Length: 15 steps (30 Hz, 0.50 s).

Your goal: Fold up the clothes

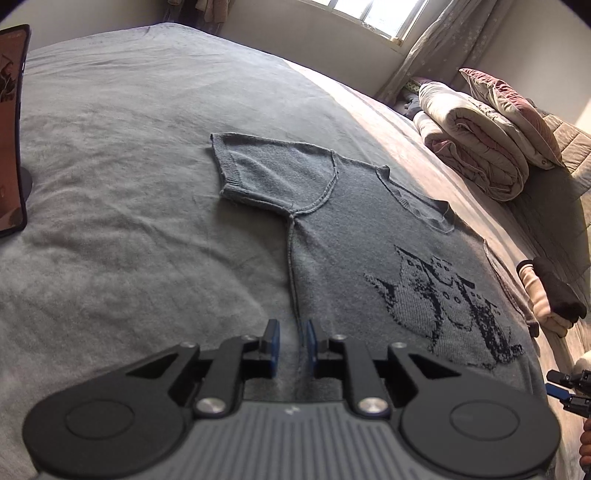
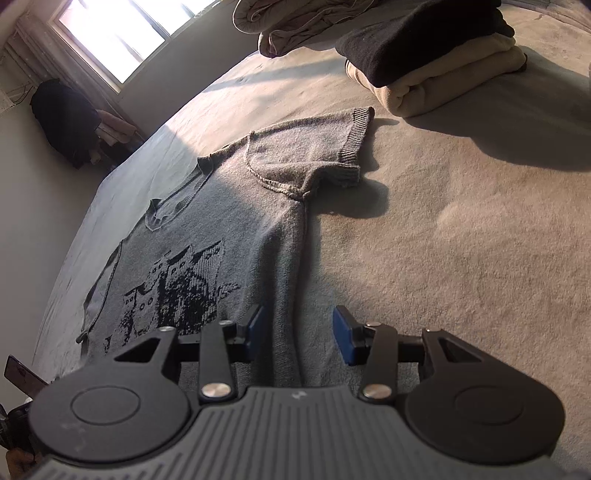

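Directly ahead of the left gripper (image 1: 293,339), the side seam of a grey knitted short-sleeved sweater (image 1: 369,236) is seen running between the two blue pads, which are parted by only a narrow gap; whether the fabric is pinched cannot be told. The sweater is spread flat on the grey bed cover (image 1: 129,184), extending forward and to the right of this tool, with a dark cat motif (image 1: 443,302) to the right of the pads and one sleeve (image 1: 273,173) laid out further ahead. Far ahead to the right, a rolled quilt (image 1: 476,147) is seen, with a window (image 1: 369,14) beyond it.

The right gripper (image 2: 299,332) is held with its jaws widely parted and nothing between them; the sweater's other side edge (image 2: 291,280) lies straight ahead, in line with the gap. The motif (image 2: 177,288) is placed to the left of the tool, and the second sleeve (image 2: 314,147) is seen further ahead. Beyond it and to the right, a folded stack of cream and black clothes (image 2: 436,62) rests on the bed.
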Each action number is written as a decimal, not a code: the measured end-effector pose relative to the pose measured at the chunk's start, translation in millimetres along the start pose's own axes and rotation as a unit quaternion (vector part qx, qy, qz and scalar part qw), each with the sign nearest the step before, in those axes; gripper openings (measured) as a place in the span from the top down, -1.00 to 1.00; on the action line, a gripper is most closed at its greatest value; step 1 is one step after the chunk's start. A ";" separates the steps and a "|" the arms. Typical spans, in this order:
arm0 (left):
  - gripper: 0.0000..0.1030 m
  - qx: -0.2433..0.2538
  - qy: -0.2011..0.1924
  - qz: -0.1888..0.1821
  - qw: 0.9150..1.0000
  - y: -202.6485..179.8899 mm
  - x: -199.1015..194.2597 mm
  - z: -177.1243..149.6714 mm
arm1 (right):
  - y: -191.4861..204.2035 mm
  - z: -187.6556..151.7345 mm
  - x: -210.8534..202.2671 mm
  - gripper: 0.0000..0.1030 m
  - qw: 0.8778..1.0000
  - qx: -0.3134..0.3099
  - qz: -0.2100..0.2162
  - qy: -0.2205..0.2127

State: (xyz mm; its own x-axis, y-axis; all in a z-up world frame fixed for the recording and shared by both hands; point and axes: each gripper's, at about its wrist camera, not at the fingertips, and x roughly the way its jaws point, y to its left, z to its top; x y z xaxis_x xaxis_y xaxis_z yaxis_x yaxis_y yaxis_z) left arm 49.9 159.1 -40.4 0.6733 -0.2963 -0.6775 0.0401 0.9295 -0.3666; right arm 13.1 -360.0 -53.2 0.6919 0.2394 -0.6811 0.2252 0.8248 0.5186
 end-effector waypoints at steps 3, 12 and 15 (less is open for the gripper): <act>0.63 0.022 -0.002 -0.020 1.000 -21.4 -5.8 -2.7 | 3.6 -6.0 0.3 0.12 1.000 -0.019 -0.003 0.012; 0.48 0.102 0.021 -0.083 0.991 -102.8 -0.1 -26.2 | 9.5 -15.2 -8.7 0.93 0.995 -0.089 -0.048 -0.004; 0.48 0.130 0.034 -0.104 0.985 -130.0 8.0 -39.9 | 4.0 -14.5 -13.2 0.95 0.994 -0.094 -0.049 -0.002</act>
State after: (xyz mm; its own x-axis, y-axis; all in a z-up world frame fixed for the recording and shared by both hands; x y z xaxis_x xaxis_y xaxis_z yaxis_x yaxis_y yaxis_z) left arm 20.7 27.1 -23.6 0.5792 -0.4918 -0.6501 0.3662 0.8695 -0.3316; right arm -5.1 -352.5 -49.6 0.6753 0.1519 -0.7217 0.1589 0.9256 0.3435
